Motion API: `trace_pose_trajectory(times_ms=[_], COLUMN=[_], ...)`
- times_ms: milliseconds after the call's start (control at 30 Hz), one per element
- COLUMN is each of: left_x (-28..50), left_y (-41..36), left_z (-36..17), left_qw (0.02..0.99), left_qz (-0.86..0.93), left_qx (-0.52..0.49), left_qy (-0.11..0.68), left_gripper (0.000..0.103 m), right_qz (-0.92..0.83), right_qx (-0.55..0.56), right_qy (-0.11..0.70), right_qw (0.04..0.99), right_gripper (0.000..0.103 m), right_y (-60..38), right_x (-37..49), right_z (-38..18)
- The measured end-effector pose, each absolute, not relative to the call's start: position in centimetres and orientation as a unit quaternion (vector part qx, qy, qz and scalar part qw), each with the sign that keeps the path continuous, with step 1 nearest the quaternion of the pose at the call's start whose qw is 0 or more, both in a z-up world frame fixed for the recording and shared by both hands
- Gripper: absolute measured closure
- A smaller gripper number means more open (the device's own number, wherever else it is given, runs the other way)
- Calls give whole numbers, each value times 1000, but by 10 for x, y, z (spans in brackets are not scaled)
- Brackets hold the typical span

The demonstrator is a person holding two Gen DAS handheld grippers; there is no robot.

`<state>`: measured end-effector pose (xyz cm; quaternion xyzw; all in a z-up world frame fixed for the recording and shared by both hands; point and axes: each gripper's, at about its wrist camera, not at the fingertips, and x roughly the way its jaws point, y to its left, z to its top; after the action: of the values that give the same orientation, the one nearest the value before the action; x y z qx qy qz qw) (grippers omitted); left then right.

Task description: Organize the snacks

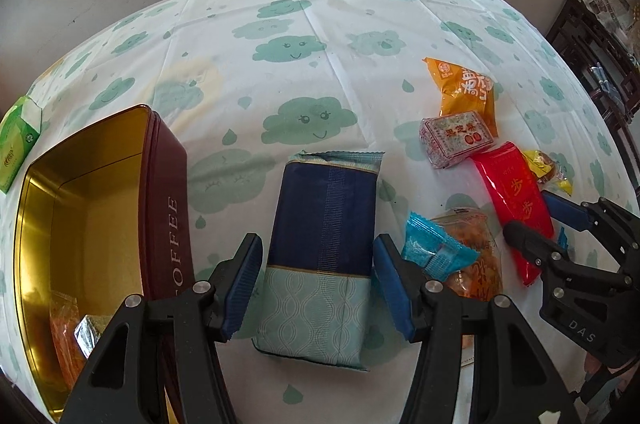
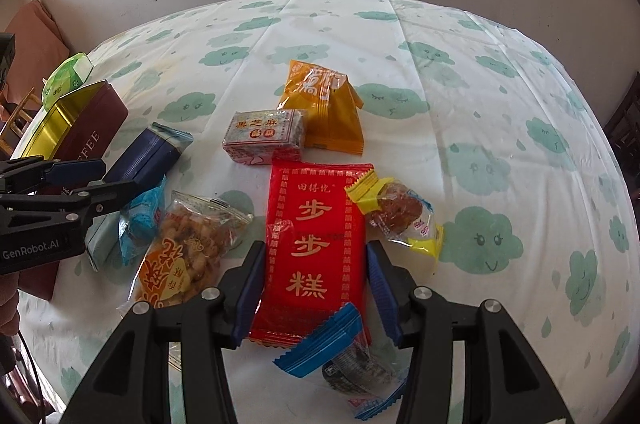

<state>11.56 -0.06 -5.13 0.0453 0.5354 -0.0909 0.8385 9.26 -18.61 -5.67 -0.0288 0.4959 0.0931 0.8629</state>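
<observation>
Our left tongs (image 1: 318, 278) straddle the navy-and-teal packet (image 1: 324, 252) lying flat on the tabletop (image 1: 360, 36) just beside the open coffee tin (image 1: 160, 184), pads part open and not yet pressing. Our right tongs (image 2: 316, 290) likewise bracket the red cake packet (image 2: 316, 244) without gripping. Both wrappers look light, slick and crushable, so we would pinch gently across the long sides at mid-length.

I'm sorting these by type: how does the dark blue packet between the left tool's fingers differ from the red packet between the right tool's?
The dark blue packet is plain navy with a pale patterned end; the red packet carries large gold Chinese characters. The dark blue packet looks thicker and blockier, the red packet flatter. A blue-wrapped candy overlaps the red packet's near end; nothing lies on the dark blue packet. Both lie flat on the tablecloth.
</observation>
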Motion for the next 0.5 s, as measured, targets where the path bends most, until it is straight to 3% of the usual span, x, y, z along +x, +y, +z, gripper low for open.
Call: trace_pose_trajectory(times_ms=[500], left_x=[115], left_y=[-4], left_z=[-60], left_qw=[830], left_qz=[-85], left_qx=[41], left_qy=[550], left_gripper=[56], right_qz=[96], right_qx=[-32], right_qy=[497], right_qw=[862], right_gripper=[52], right_y=[-184], right_x=[91], right_z=[-57])
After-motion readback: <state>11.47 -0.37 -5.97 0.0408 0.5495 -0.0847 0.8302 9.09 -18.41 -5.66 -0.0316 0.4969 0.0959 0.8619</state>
